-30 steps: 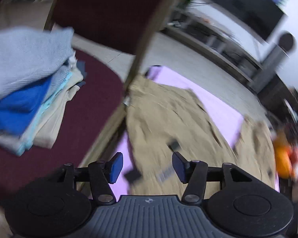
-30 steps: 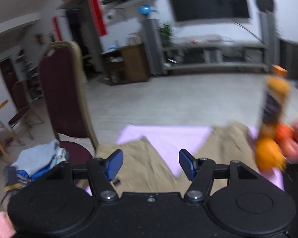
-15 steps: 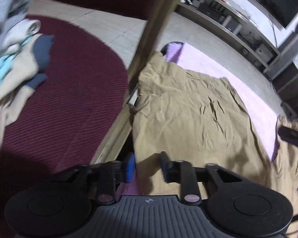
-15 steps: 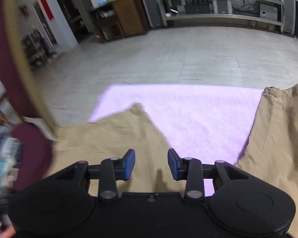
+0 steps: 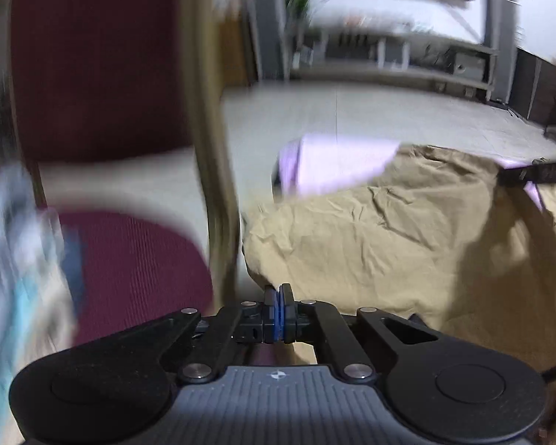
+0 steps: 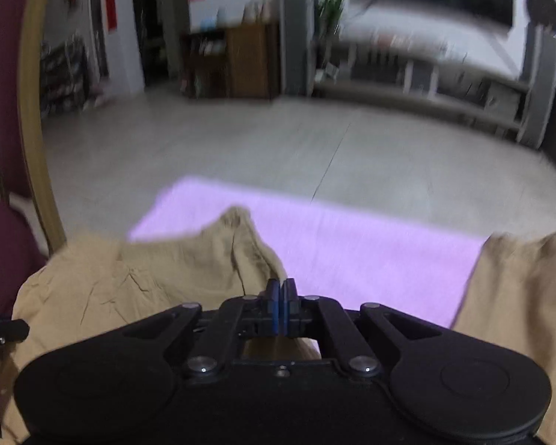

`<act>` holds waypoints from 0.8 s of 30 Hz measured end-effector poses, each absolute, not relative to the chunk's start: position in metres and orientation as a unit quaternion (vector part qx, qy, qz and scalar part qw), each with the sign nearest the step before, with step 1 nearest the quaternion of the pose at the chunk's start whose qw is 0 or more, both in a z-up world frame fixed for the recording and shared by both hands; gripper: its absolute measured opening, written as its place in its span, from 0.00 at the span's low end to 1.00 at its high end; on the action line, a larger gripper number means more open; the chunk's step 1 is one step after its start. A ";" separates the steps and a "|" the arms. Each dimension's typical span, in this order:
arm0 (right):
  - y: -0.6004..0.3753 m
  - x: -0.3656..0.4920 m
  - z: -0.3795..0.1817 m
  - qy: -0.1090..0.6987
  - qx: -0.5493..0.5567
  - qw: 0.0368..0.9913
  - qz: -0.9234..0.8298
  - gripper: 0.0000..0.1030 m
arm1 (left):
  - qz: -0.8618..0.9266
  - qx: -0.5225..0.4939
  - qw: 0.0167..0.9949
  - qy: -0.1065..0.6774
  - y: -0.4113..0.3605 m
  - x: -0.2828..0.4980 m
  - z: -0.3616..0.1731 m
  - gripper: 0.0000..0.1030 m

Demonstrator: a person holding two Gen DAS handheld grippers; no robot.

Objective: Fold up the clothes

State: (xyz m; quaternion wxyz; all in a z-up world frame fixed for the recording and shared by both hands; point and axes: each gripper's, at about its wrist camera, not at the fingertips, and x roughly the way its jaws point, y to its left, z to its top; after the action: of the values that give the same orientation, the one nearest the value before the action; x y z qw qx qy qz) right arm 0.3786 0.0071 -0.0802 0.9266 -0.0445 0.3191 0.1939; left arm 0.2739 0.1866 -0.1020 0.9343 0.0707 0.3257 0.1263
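Observation:
A pair of tan trousers (image 5: 389, 237) lies spread over a pink mat (image 5: 333, 163). My left gripper (image 5: 278, 293) is shut on the near left edge of the trousers, beside the chair frame. In the right wrist view my right gripper (image 6: 281, 289) is shut on the tan trousers (image 6: 148, 282) at their near edge, and the cloth bunches up around it. A second tan part (image 6: 519, 289) lies to the right on the pink mat (image 6: 352, 244). The right gripper's tip (image 5: 533, 174) shows at the left view's right edge.
A maroon chair (image 5: 103, 74) with a gold frame (image 5: 211, 148) stands at the left, with a blurred stack of folded clothes (image 5: 15, 259) on its seat. Beyond the mat lie pale floor (image 6: 278, 148), a low shelf unit (image 5: 407, 59) and a wall screen.
Both grippers went from open to shut on the trousers' near edge. Both views have tilted up, and the cloth is lifted and bunched.

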 end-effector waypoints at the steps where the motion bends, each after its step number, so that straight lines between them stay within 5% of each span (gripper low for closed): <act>1: 0.002 0.371 -0.072 0.291 -0.041 0.938 0.183 0.02 | 0.131 0.103 0.939 0.300 0.177 0.277 -0.099 0.01; 6: -0.012 0.373 -0.077 0.261 -0.045 0.957 0.120 0.04 | 0.132 0.139 0.929 0.318 0.161 0.317 -0.117 0.10; 10: -0.018 0.407 -0.125 0.440 -0.022 0.888 0.127 0.19 | 0.129 0.057 0.902 0.409 0.194 0.313 -0.139 0.16; 15: -0.038 0.395 -0.119 0.444 0.007 0.888 0.121 0.40 | 0.137 -0.031 0.905 0.400 0.231 0.282 -0.113 0.25; 20: -0.050 0.395 -0.079 0.415 0.056 0.898 0.132 0.41 | 0.128 -0.092 0.908 0.389 0.236 0.261 -0.090 0.39; 24: -0.039 0.414 -0.079 0.410 0.059 0.899 0.143 0.41 | 0.097 -0.114 0.908 0.391 0.222 0.262 -0.093 0.31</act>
State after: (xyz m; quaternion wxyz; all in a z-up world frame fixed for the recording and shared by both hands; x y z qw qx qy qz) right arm 0.4143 -0.0388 -0.0788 0.8987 0.0594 0.4103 0.1431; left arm 0.2619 0.2221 -0.0926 0.9083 -0.1138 0.3905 0.0973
